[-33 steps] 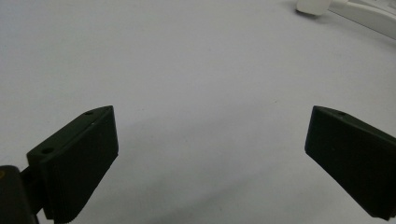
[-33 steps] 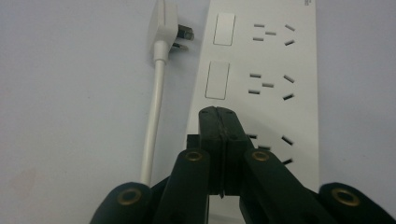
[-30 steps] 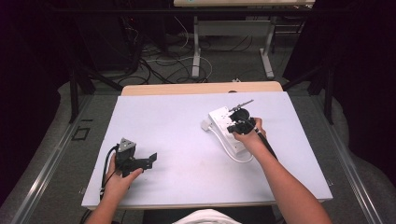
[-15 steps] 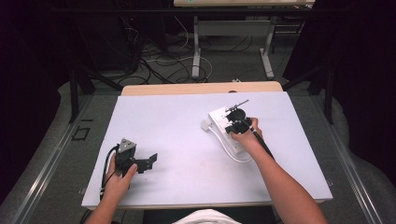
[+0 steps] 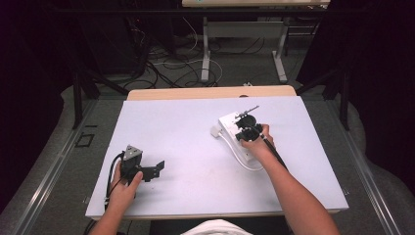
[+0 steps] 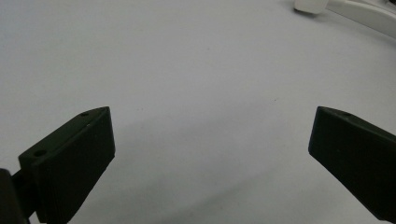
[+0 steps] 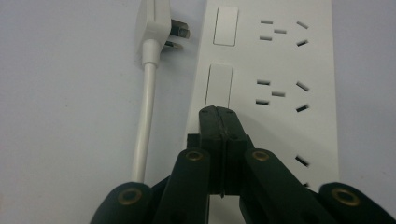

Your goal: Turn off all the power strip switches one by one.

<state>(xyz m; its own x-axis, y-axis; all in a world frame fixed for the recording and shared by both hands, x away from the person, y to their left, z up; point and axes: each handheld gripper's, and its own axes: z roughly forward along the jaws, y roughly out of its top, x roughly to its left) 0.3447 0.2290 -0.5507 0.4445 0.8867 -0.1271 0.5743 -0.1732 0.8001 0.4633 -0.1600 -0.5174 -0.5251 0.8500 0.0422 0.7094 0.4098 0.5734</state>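
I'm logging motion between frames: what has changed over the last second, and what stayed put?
Hardly anything moved. The right hand-held gripper stays over the white power strip with its jaws shut, tips at a rocker switch. The left hand-held gripper stays open, resting low on the table. The strip, its plug and cord lie as before.

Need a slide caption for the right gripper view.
Right tool, jaws shut, tip at a rocker switch on a white power strip; its unplugged plug lies alongside.

power strip [image 7: 275, 70]: white
plug and cord [image 7: 148, 56]: white
bench [image 5: 186, 127]: pale lavender-grey
fingers [image 6: 70, 163]: black
floor [image 5: 63, 161]: grey
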